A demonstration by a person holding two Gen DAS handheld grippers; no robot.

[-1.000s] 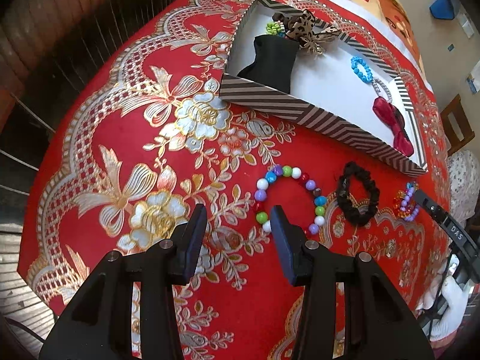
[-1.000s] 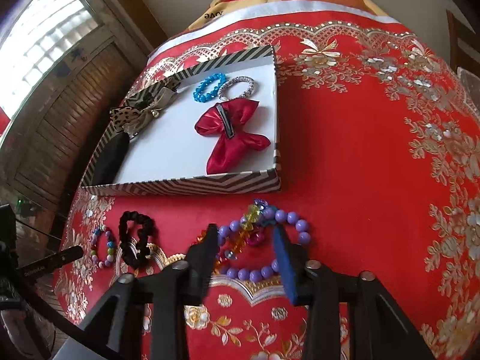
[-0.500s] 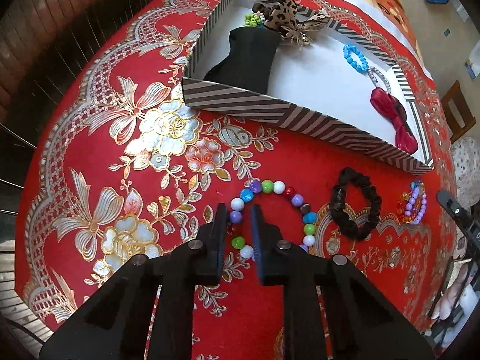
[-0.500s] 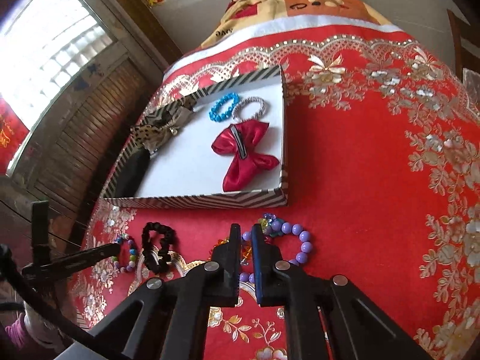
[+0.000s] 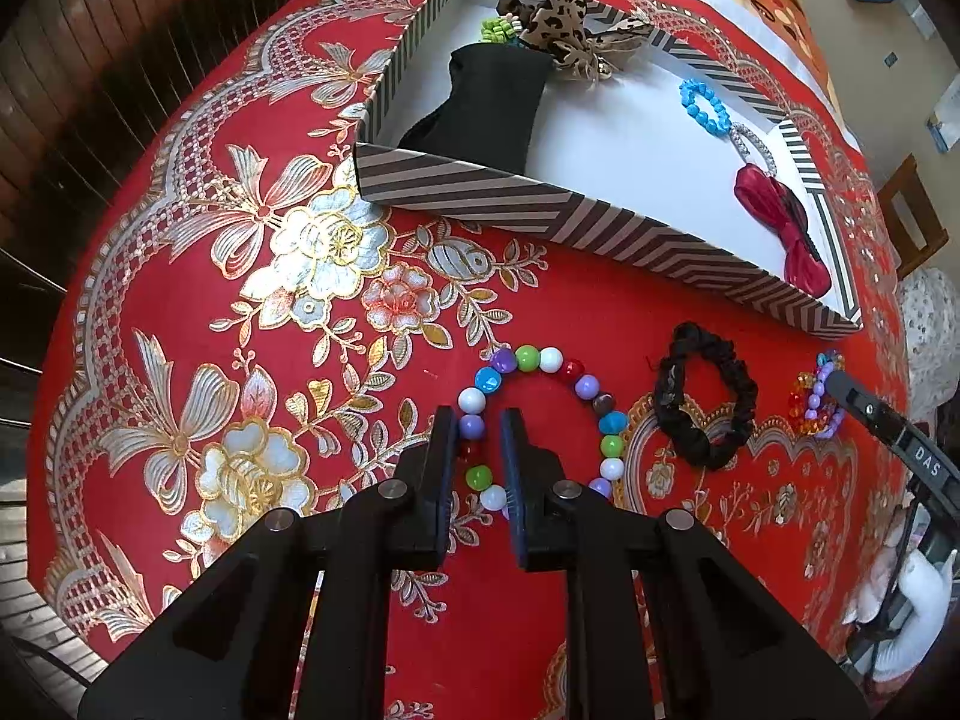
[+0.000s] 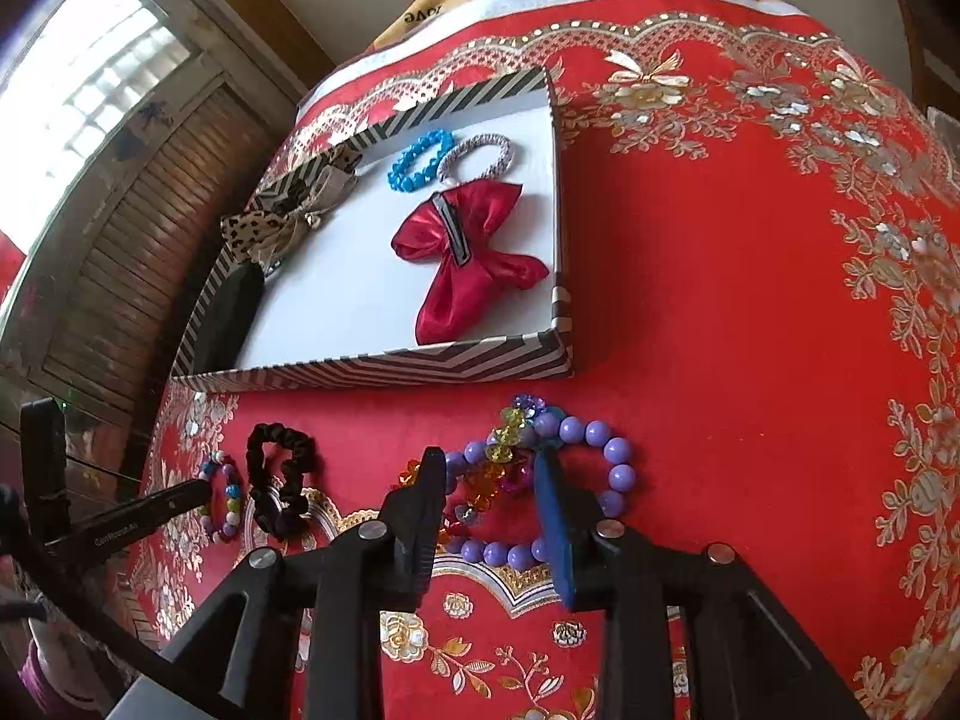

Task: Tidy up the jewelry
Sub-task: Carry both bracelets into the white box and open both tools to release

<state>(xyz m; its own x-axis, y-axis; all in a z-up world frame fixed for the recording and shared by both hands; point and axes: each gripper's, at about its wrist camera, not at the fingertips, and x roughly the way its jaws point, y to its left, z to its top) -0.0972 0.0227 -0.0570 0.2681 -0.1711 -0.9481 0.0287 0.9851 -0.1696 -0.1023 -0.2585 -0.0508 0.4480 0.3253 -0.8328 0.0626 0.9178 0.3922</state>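
Observation:
A multicoloured bead bracelet (image 5: pixel 543 414) lies on the red tablecloth. My left gripper (image 5: pixel 477 426) has its jaws narrowly apart around the bracelet's left side, beads between them. A black scrunchie (image 5: pixel 702 405) lies to its right. My right gripper (image 6: pixel 495 471) is open over a purple bead bracelet (image 6: pixel 591 480) and a crystal bead bracelet (image 6: pixel 486 480), jaws straddling them. The striped box (image 6: pixel 372 369) behind holds a red bow (image 6: pixel 468 264), a blue bracelet (image 6: pixel 417 159) and a silver band (image 6: pixel 477 156).
In the box's left end are a black pouch (image 5: pixel 486 111), a leopard bow (image 5: pixel 558 18) and a green piece (image 5: pixel 497 30). A wooden shuttered wall (image 6: pixel 132 228) is beyond the table's left edge. A chair (image 5: pixel 912 222) stands at the far right.
My left gripper has closed in and moved onto the multicoloured bracelet. My right gripper shut briefly, then opened again over the purple and crystal bracelets.

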